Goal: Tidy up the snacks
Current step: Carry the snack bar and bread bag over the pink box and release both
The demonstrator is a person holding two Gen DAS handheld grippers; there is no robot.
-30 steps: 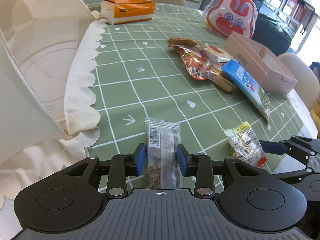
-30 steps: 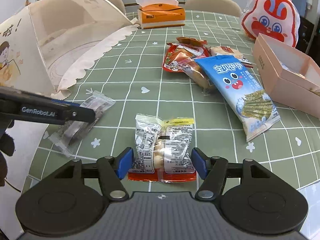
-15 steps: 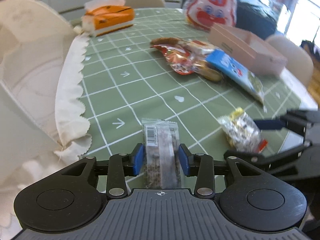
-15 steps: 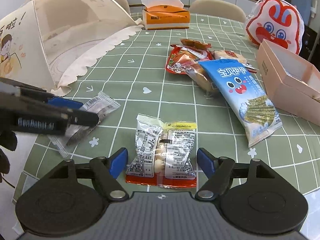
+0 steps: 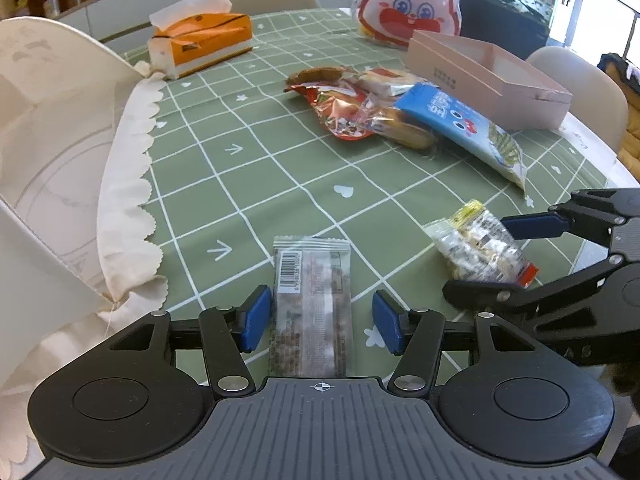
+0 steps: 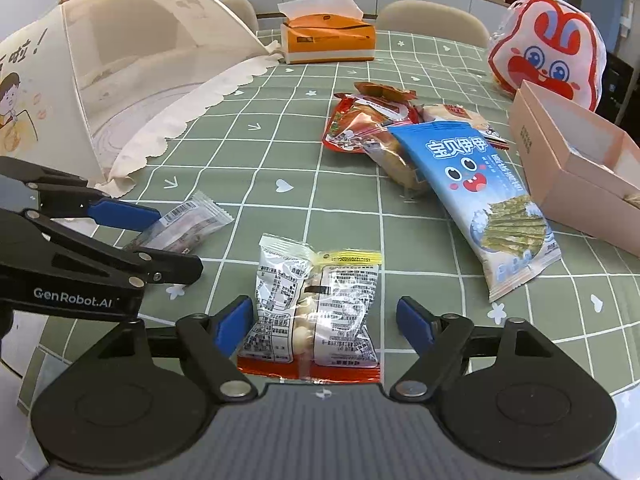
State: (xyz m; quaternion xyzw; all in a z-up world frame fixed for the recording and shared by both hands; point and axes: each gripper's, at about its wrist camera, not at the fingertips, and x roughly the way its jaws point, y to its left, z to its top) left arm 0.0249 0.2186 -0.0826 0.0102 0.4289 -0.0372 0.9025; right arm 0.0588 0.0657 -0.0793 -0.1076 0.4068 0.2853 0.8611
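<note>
Blue-padded left claw [image 5: 319,320] spread wide, straddling clear-wrapped snack bar [image 5: 311,300] flat on table [image 5: 280,184] | right claw [image 6: 325,322] spread wide around white nut packet [image 6: 316,308], pads apart from it | farther: blue seaweed bag [image 6: 476,192], red packets [image 6: 360,124], pink box [image 6: 576,164]

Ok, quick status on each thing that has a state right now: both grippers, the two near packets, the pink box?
left gripper: open, astride the bar packet
right gripper: open, astride the candy packet
bar packet: flat on the table, sealed
candy packet: flat on the table, sealed
pink box: open, no lid
</note>
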